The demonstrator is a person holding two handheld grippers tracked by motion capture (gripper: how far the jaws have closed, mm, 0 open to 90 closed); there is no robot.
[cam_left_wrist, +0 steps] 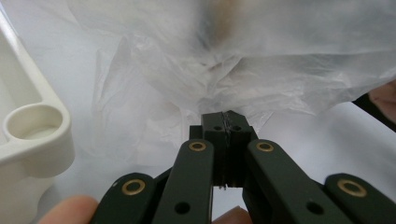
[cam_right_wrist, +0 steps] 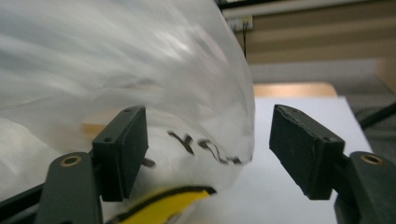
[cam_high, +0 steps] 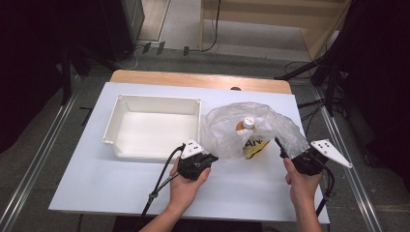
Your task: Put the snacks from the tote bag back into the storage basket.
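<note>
A clear plastic bag (cam_high: pixel 223 129) lies right of centre on the white table, holding a small bottle (cam_high: pixel 247 123) with a white cap and a yellow packet (cam_high: pixel 254 146). My left gripper (cam_high: pixel 213 157) is at the bag's lower left edge. In the left gripper view its jaws are pressed together with the bag's film (cam_left_wrist: pixel 187 84) caught at the tips of my left gripper (cam_left_wrist: pixel 226 122). My right gripper (cam_high: pixel 280 145) sits at the bag's right side. It stands open (cam_right_wrist: pixel 208 140), with the bag's bulging wall (cam_right_wrist: pixel 116 70) and the yellow packet (cam_right_wrist: pixel 163 205) reaching in between the jaws.
An empty white tray (cam_high: pixel 159 100) stands left of the bag, and its rounded corner (cam_left_wrist: pixel 32 135) is close to my left gripper. Bare white tabletop (cam_high: pixel 96 179) spreads at the front left. Cables and dark stands lie on the floor beyond the table's wooden back edge (cam_high: pixel 200 79).
</note>
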